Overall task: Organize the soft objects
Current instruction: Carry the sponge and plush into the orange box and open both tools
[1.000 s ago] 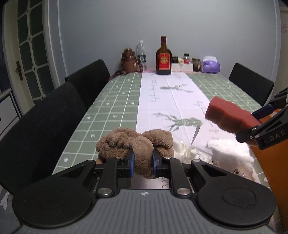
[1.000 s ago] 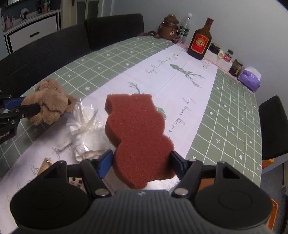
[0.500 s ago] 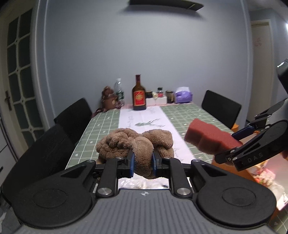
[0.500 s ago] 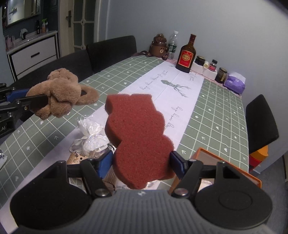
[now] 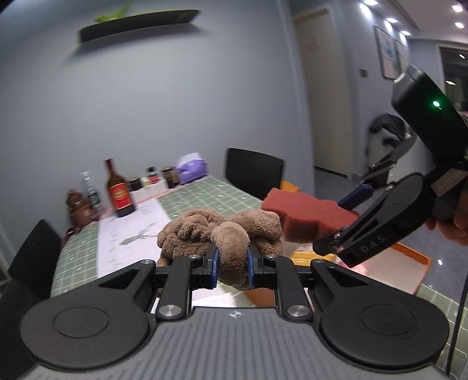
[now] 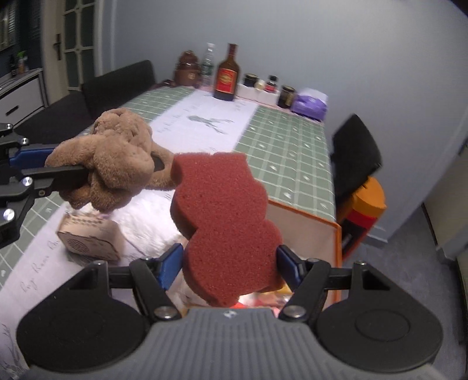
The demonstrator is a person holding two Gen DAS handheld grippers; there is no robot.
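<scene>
Plush toy (image 5: 219, 233) is hanging above the worktop (image 6: 280, 146), my left tongs (image 5: 232, 264) clamping it; my right tongs (image 6: 229, 263) are squeezing the red sponge (image 6: 222, 210) just beside it.

Grey walls (image 5: 175, 102), black chairs (image 5: 253, 172) round a green-checked table (image 6: 292, 146), ceiling spotlights (image 5: 389, 20).

Brown plush toy (image 5: 219, 231): fuzzy terry-like cloth, matt, lumpy. Red sponge (image 6: 225, 216): open-cell foam, porous, rough, matt. Left gripper (image 5: 233, 264) and right gripper (image 6: 229, 263): matt black plastic, blue pads, shiny metal screws, grey ribbed housing. Tablecloth (image 6: 286, 146): smooth, slight sheen, green check print. Small box (image 6: 90, 238): brown cardboard, matt. Bottle (image 6: 227, 73): glossy dark glass, red paper label. Orange tray (image 6: 307, 225): smooth walls.
</scene>
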